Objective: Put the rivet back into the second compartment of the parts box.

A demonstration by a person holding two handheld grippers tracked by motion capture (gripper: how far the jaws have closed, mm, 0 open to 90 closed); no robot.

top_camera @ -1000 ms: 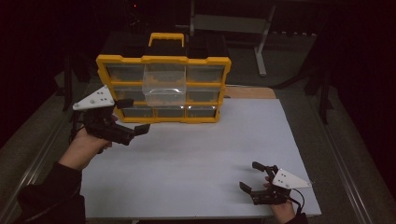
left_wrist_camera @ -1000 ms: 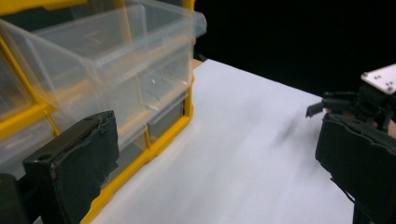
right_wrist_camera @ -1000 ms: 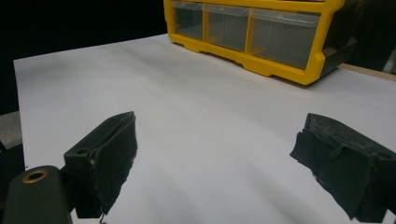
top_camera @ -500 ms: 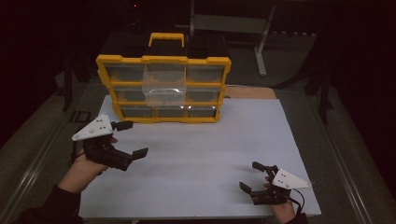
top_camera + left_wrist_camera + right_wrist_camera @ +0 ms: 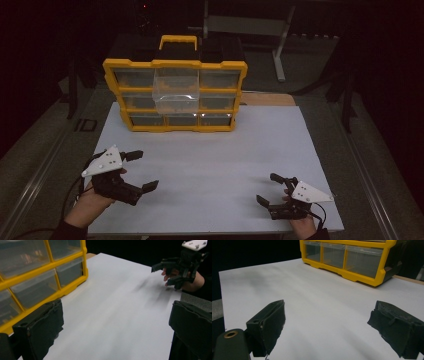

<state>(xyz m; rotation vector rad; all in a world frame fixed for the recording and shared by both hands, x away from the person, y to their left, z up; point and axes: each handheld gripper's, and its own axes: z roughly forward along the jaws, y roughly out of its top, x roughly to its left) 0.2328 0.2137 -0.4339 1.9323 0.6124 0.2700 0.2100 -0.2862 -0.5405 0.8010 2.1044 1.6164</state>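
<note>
Two hand-held grippers, left (image 5: 139, 171) and right (image 5: 270, 189), jaws wide, empty, resting on tabletop (image 5: 215, 155) clear of drawer organizer (image 5: 175, 95), apparently idle.

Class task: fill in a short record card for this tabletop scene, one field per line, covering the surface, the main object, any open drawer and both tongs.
Surface: white table top
Main object: yellow drawer organiser, standing at the far edge
Drawer: clear middle drawer pulled out
Left tongs: open, holding nothing, near left corner
Right tongs: open, holding nothing, near right corner
</note>
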